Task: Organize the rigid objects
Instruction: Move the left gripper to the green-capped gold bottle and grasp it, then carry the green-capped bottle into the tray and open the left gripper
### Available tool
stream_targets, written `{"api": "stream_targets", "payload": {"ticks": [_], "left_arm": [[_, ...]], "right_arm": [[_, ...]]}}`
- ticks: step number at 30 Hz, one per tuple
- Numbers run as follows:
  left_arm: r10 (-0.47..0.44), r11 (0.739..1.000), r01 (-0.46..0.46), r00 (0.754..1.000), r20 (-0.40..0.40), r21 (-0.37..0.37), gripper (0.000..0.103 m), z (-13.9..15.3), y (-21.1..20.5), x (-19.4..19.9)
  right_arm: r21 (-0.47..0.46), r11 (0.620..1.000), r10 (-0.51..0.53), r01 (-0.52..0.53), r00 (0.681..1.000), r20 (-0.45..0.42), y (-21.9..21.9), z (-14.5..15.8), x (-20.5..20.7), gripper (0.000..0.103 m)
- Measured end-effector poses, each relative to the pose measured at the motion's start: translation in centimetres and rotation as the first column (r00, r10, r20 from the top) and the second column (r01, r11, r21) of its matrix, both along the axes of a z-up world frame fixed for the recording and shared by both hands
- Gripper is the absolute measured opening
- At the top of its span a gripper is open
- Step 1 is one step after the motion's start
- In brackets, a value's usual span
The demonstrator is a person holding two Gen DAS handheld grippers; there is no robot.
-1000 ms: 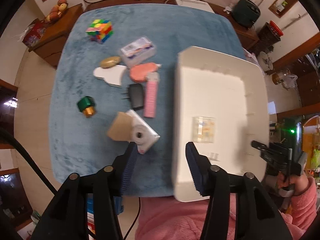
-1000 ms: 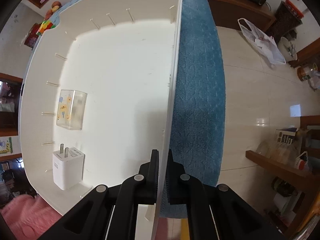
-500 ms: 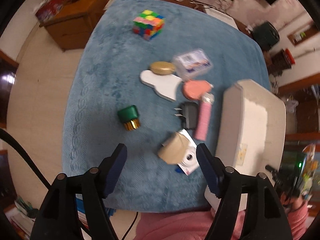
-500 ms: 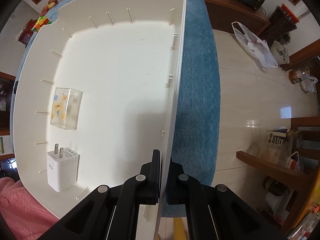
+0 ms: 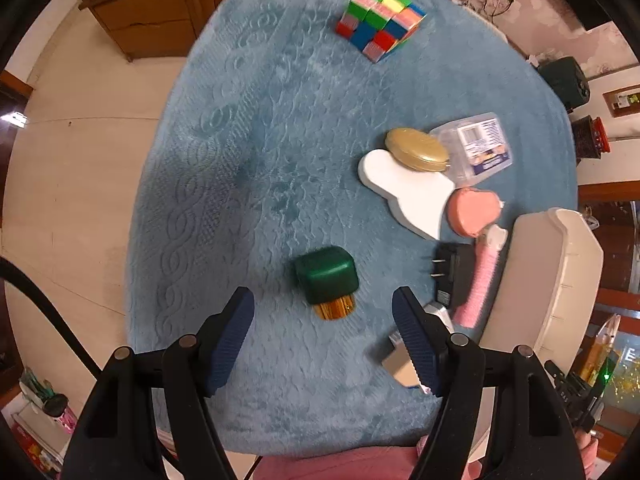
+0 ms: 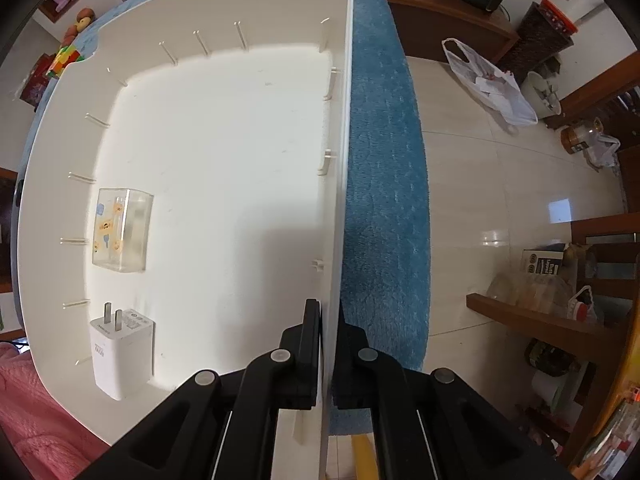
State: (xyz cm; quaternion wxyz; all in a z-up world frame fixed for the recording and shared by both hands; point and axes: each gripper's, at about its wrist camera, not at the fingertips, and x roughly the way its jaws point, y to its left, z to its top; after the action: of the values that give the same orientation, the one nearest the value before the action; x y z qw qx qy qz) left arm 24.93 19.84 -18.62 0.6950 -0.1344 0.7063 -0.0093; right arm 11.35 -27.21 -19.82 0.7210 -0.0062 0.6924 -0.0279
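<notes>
My left gripper [image 5: 324,330] hangs open above the blue cloth, its fingers spread just short of a green cap with a gold base [image 5: 327,278]; nothing is between them. To the right lie a black plug adapter [image 5: 452,276], a pink comb [image 5: 484,280], a pink heart case [image 5: 474,212], a white bunny-shaped board [image 5: 412,190], a gold oval tin [image 5: 416,150] and a clear box [image 5: 476,146]. A colour cube [image 5: 380,20] sits far back. My right gripper [image 6: 327,320] is shut on the right wall of the white bin [image 6: 340,160], which holds a clear patterned box [image 6: 120,236] and a white charger [image 6: 118,350].
The bin's outer side [image 5: 536,280] stands at the right edge of the left wrist view. A grey-white camera [image 5: 400,364] is partly hidden behind my left gripper's right finger. A pink sleeve [image 6: 24,400] is near the bin. Tiled floor surrounds the table.
My left gripper has swung away from the bin to the left and dropped lower, so the green cap now sits just ahead of its wider-spread fingers. The right gripper keeps its grip on the bin wall.
</notes>
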Motion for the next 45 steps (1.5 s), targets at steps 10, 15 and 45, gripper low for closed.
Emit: {"api": "stream_targets", "payload": {"ticks": [10, 15, 45], "left_arm": [[-0.043, 0.999, 0.041, 0.996, -0.075, -0.032, 0.074, -3.7, -0.6, 2.1], [-0.038, 0.998, 0.032, 0.993, -0.115, -0.054, 0.073, -5.2, -0.8, 2.7], [0.048, 0.997, -0.053, 0.996, -0.079, -0.065, 0.048, -0.8, -1.4, -2.4]], "right_arm": [[-0.043, 0.999, 0.023, -0.024, 1.0, -0.011, 0.6, 0.0, -0.1, 0.006], [-0.053, 0.998, 0.027, -0.028, 0.999, -0.018, 0.9, 0.1, 0.0, 0.006], [-0.002, 0.98, 0.199, -0.199, 0.98, 0.008, 0.8, -0.3, -1.0, 0.005]]}}
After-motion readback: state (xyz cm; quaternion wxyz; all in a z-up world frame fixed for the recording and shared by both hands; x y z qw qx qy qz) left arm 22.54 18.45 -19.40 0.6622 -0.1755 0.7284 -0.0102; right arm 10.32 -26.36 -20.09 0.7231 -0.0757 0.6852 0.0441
